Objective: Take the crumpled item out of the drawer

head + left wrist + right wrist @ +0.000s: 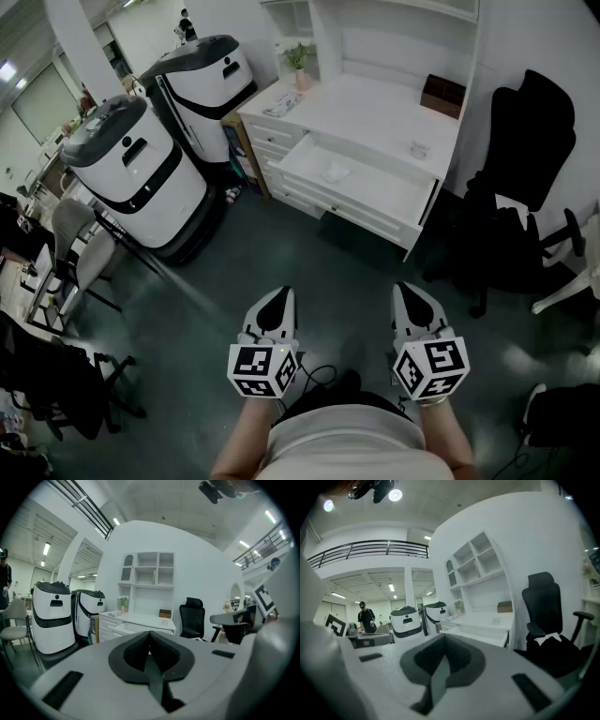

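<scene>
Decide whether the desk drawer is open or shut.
Open: the drawer juts out from the white desk, a crumpled item lying inside.

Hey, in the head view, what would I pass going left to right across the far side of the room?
Nearer white machine → second white machine → potted plant → crumpled item in the open drawer → brown box → black office chair

The left gripper has its jaws pressed together with nothing between them. Beyond stands a white desk, its drawer pulled out. A plant sits at the desk's left end and a brown box near its right end. A black office chair stands just to the right of the desk, and two white machines to its left.
</scene>
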The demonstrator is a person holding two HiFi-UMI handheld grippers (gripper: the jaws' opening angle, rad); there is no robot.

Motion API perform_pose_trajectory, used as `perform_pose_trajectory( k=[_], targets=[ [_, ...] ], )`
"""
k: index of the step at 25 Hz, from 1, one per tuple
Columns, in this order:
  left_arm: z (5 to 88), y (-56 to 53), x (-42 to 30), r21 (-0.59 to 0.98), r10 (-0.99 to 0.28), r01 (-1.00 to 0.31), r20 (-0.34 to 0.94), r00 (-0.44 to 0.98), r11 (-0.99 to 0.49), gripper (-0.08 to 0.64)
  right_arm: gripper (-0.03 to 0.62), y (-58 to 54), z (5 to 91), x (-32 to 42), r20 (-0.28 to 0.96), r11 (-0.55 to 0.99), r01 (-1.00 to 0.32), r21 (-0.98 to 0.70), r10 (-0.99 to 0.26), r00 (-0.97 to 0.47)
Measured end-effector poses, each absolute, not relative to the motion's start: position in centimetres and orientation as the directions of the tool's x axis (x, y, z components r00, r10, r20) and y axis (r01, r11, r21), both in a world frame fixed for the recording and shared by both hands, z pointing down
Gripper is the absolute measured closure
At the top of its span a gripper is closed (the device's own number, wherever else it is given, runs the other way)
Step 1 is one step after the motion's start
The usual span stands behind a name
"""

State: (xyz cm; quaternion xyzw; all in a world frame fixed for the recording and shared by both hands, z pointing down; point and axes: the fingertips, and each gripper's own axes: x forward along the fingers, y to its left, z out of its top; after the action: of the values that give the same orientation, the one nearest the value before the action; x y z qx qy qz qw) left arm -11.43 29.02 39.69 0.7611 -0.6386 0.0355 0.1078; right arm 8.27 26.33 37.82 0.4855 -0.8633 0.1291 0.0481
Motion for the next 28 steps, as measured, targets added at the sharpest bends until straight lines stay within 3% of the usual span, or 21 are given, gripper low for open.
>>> perform_pose_trajectory(
  k=[20, 28],
  targets=[
    [39.8, 26.6, -11.3, 0.091, -0.973, -0.99, 0.194, 0.121, -0.105, 0.563, 0.591, 23.9, 38.6, 10.6, 0.2, 0.461, -0.866, -0.195, -0.845, -0.495],
    [39.4, 25.2, -10.5, 0.101, -0.97, -0.988, 0.2, 0.137, -0.118, 0.476, 0.591, 23.2, 38.6, 11.7, 0.203, 0.447, -0.871, -0.205, -0.851, -0.484]
  ],
)
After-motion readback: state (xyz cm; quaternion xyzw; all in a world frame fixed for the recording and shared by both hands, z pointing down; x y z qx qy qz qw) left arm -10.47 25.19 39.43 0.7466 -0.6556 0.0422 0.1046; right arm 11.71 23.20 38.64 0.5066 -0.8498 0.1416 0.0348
